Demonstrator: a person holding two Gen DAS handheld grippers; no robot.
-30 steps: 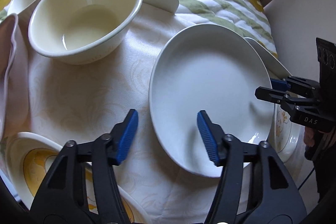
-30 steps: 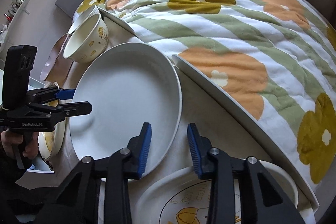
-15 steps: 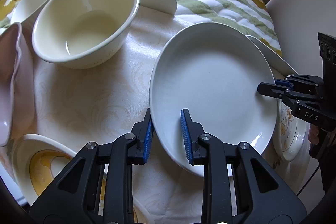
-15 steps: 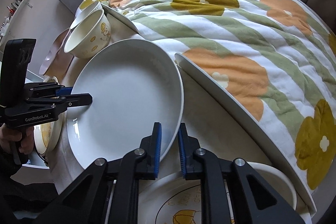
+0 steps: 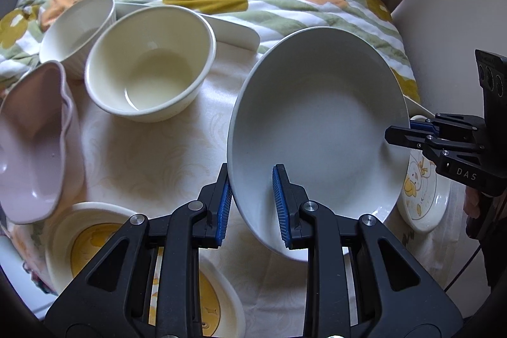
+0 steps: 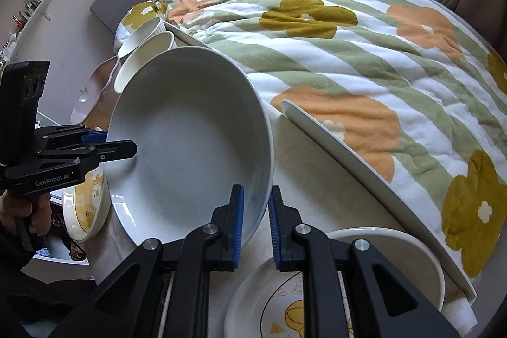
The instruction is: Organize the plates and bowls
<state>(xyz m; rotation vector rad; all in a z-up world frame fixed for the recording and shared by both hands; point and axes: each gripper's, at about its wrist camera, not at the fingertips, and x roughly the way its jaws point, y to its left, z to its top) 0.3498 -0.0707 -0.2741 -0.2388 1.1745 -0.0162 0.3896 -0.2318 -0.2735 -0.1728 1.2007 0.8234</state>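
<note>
A large plain white plate (image 5: 320, 122) is held off the table, tilted, gripped at opposite rims by both grippers. My left gripper (image 5: 252, 201) is shut on its near rim, one blue pad on each side. My right gripper (image 6: 256, 224) is shut on the other rim of the plate (image 6: 190, 144). The right gripper also shows in the left wrist view (image 5: 408, 132), and the left gripper in the right wrist view (image 6: 107, 144). A cream bowl (image 5: 149, 65) and a ribbed white bowl (image 5: 77, 27) stand at the back left.
A pink wavy dish (image 5: 31, 141) sits at left. Duck-print dishes lie by the left gripper (image 5: 92, 249) and under the plate's right edge (image 5: 421, 195). Another printed plate (image 6: 301, 300) lies below the right gripper. A flowered quilt (image 6: 348, 53) borders the table, with a white tray (image 6: 364, 163) leaning on it.
Both grippers closed from open onto opposite rims of the large white plate. The plate has then come up off the table and tilted.
</note>
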